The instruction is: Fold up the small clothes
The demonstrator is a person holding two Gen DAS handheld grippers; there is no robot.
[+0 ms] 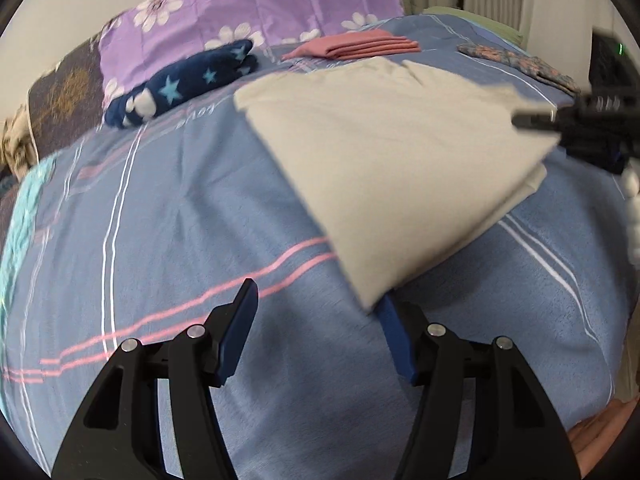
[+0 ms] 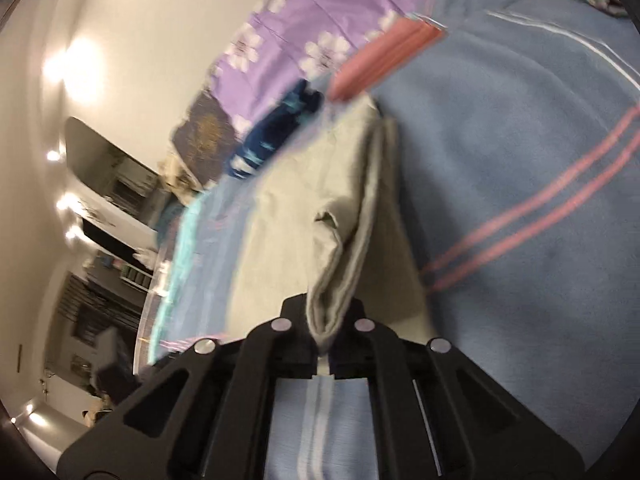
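While our right gripper point(image 2: 322, 320) pinches the beige cloth point(image 1: 392, 160), our left gripper point(image 1: 320, 312) gapes empty at its corner. We count three folded garments behind: navy point(image 1: 180, 84), pink point(image 1: 356, 46), floral point(image 1: 520, 64).

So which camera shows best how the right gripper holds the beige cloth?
The right wrist view: the right gripper is shut on a bunched edge of the beige cloth, seen close up. The left wrist view shows the whole folded cloth on the bed, but the right gripper is only a blur at its corner.

Home bedroom; bed point(image 1: 168, 216), floral pillow point(image 1: 248, 4)
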